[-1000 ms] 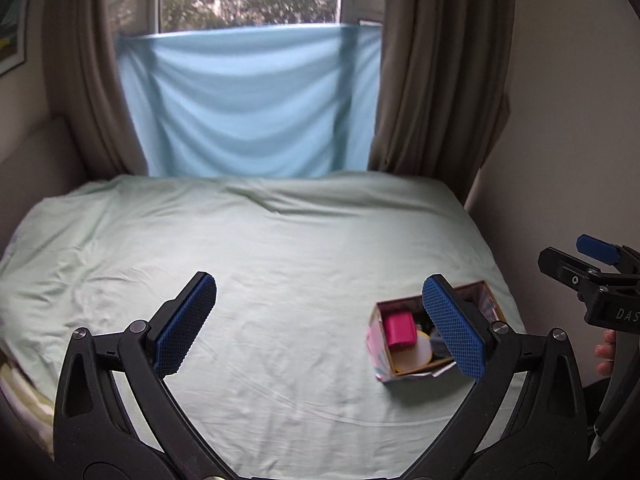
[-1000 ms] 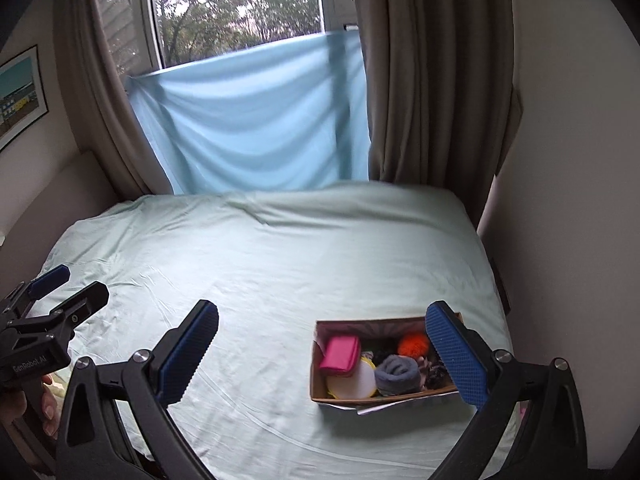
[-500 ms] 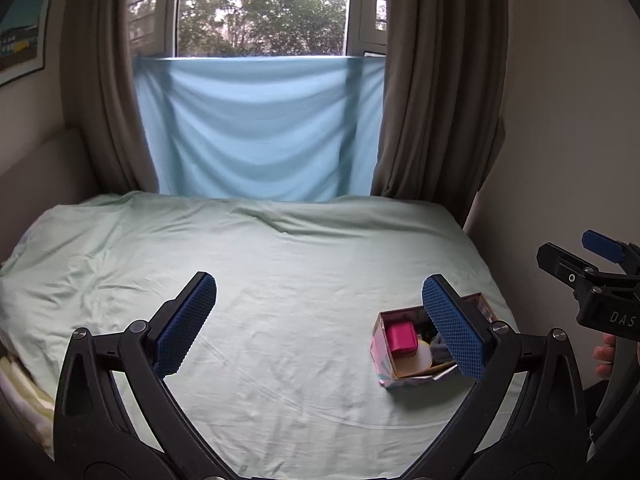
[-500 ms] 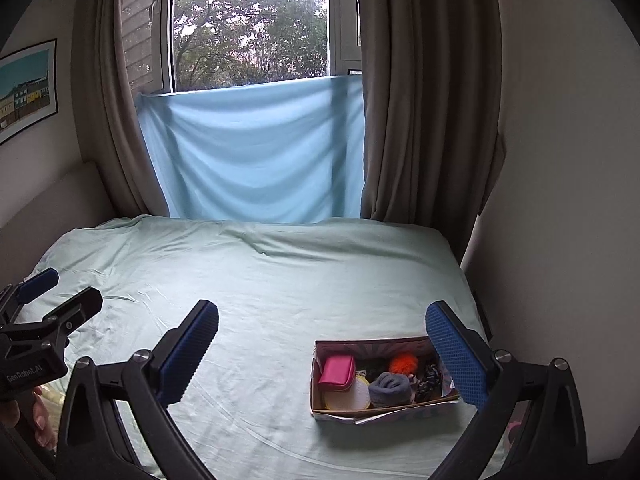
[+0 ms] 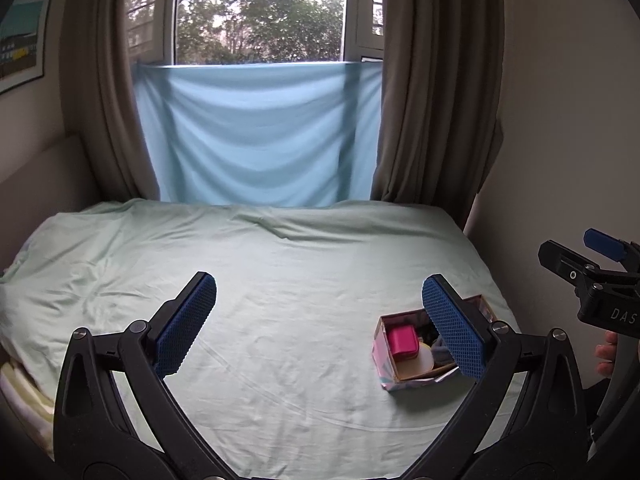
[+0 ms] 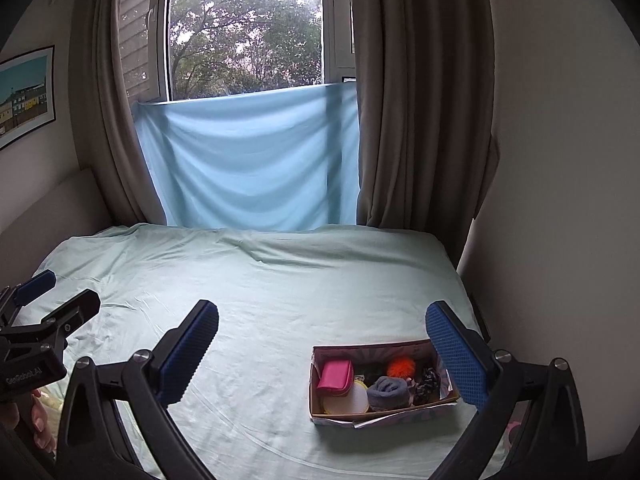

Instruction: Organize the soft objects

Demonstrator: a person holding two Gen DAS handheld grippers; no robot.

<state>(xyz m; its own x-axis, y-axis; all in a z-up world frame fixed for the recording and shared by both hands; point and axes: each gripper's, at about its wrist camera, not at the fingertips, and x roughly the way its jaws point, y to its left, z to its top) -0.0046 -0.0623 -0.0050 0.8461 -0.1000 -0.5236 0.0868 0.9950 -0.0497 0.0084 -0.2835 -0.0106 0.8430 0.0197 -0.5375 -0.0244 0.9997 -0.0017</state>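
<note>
A small cardboard box (image 6: 320,396) sits on the pale green bed (image 6: 280,300), near its front right corner. It holds a pink pouch (image 6: 335,375), a cream round pad (image 6: 347,402), a grey rolled sock (image 6: 387,391), an orange pom-pom (image 6: 397,368) and a dark scrunchie (image 6: 426,380). The box (image 5: 386,372) and pink pouch (image 5: 403,342) also show in the left wrist view. My left gripper (image 5: 320,328) is open and empty, held above the bed. My right gripper (image 6: 322,352) is open and empty, above and in front of the box.
A light blue cloth (image 6: 248,160) hangs over the lower window between brown curtains (image 6: 420,100). A wall (image 6: 560,200) runs close along the bed's right side. A headboard (image 6: 40,208) is at the left. A framed picture (image 6: 24,96) hangs on the left wall.
Both grippers have pulled back and tilted up; the box looks smaller and lower, and more of the window shows. Both stay open and empty.
</note>
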